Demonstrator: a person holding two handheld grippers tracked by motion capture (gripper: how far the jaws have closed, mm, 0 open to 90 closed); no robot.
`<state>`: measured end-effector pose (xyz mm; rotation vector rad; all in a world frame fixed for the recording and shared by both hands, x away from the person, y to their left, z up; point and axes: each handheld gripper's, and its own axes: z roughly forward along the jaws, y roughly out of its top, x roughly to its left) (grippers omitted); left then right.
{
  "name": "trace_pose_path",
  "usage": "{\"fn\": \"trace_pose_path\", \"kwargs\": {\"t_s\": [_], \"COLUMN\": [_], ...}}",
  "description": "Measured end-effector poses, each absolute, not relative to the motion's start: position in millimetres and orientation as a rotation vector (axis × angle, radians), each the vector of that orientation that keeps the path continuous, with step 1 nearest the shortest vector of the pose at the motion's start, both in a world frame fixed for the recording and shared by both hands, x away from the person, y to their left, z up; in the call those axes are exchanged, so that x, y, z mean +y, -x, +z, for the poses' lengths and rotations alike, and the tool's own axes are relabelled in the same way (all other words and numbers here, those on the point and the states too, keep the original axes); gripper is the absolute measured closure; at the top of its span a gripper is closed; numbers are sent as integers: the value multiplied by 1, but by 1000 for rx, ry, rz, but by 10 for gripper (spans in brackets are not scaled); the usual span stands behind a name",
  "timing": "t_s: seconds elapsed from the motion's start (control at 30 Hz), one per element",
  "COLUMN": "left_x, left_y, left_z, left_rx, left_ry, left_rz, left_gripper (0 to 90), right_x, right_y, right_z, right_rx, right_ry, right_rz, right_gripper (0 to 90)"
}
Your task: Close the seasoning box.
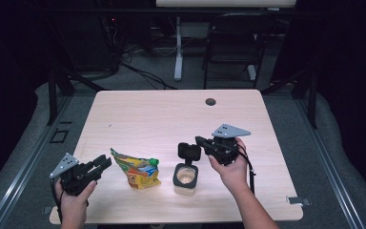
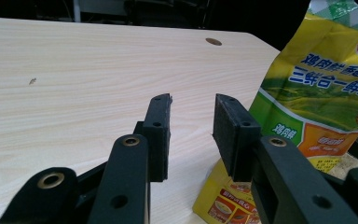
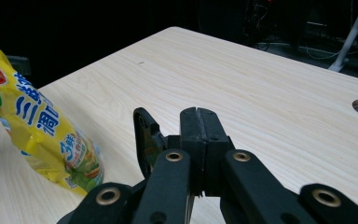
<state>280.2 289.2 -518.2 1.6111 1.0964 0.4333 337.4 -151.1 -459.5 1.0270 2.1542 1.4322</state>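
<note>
The left gripper [image 1: 102, 164] has its fingers [image 2: 161, 126] partly apart on nothing, with the yellow pouch [image 1: 136, 170] at its 3 o'clock. The right gripper [image 1: 201, 141] has its fingers pressed together beside the open jar's lid [image 1: 189, 151], on the worktop [image 1: 171, 114].

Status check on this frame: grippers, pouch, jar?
Left gripper open, empty, beside yellow pouch. Right gripper shut, by flipped-up lid of open jar. Nothing in the way.

Dark room, black chair [image 1: 233, 43] behind wooden table [image 1: 171, 114].
</note>
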Motion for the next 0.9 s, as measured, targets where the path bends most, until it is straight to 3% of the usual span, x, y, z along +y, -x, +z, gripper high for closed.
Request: {"fn": "trace_pose_path", "kwargs": {"t_s": [0.23, 0.6, 0.77, 0.9], "left_x": [289, 288, 276, 257], "left_y": [-280, -278, -257, -235], "left_z": [-518, -516, -484, -484], "left_rx": [1097, 1099, 954, 870], "left_ry": [-1612, -1608, -1672, -1795], "left_rz": [433, 455, 549, 512], "left_gripper": [671, 673, 692, 752], "right_x": [-157, -158, -161, -163], "right_y": [-342, -321, -325, -326], "right_z": [-467, -476, -478, -477], "right_rx": [2149, 2150, 2141, 2150], "right_ry": [-1086, -995, -1029, -1044], "right_rz": [1448, 1513, 1533, 1539], "right_gripper": [900, 900, 886, 887]}}
